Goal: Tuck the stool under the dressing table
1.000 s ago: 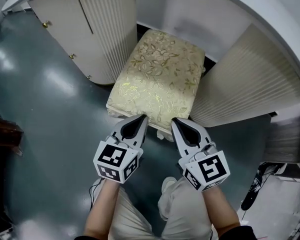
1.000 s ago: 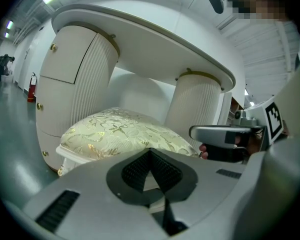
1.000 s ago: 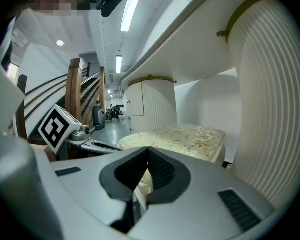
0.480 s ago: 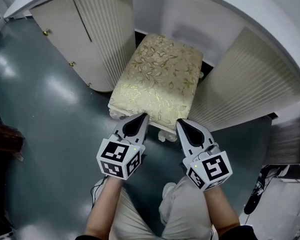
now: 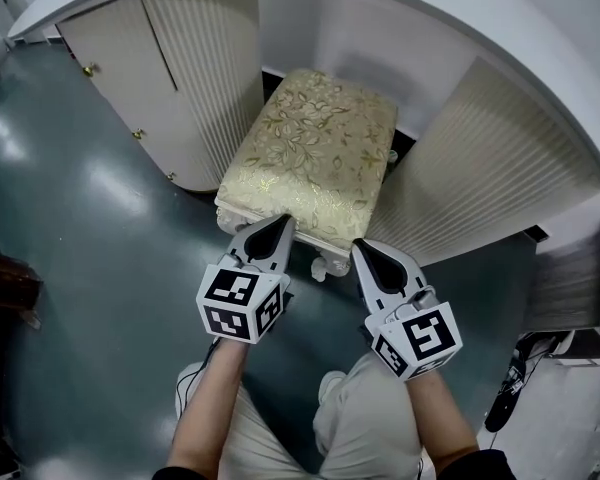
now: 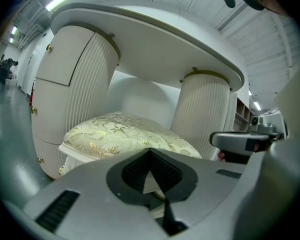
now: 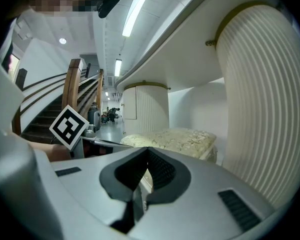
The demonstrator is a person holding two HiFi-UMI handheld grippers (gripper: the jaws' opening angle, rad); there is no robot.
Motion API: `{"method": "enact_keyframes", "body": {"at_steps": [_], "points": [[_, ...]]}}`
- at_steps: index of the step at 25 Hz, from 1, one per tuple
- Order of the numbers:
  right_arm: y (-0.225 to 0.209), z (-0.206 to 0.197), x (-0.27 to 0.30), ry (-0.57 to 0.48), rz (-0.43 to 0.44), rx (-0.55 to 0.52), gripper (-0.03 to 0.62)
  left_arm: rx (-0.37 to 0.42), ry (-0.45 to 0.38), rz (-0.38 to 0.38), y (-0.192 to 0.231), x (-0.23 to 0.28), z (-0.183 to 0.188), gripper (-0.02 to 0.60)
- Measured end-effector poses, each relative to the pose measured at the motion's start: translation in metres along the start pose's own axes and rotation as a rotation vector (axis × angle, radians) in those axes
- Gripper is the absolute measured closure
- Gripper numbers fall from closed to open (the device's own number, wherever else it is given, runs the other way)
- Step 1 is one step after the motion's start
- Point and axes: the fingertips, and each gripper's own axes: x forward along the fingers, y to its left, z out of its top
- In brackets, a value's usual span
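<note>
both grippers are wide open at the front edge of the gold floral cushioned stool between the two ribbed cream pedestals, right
Not open: the left gripper and right gripper are shut, jaws together, as both gripper views show. The rest holds for the gold floral cushioned stool.

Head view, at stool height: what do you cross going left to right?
floor → left pedestal of the dressing table → stool → right pedestal
</note>
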Motion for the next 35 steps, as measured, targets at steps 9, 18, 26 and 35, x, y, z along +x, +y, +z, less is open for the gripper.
{"method": "enact_keyframes", "body": {"at_steps": [9,18,26,35], "points": [[0.013,-0.017,-0.012,0.008,-0.005,-0.095,0.585,0.019,-0.047,-0.014,0.002,0.01,-0.007,0.574],[0.028,-0.032,-0.024,-0.009,-0.006,-0.13,0.585,0.039,-0.085,-0.022,0.003,0.017,-0.017,0.572],[0.026,-0.031,-0.03,-0.011,0.005,-0.118,0.585,0.032,-0.091,-0.021,0.004,0.019,-0.018,0.572],[0.032,-0.025,-0.035,-0.036,0.002,-0.118,0.585,0.047,-0.1,-0.023,0.002,0.008,-0.014,0.574]]}}
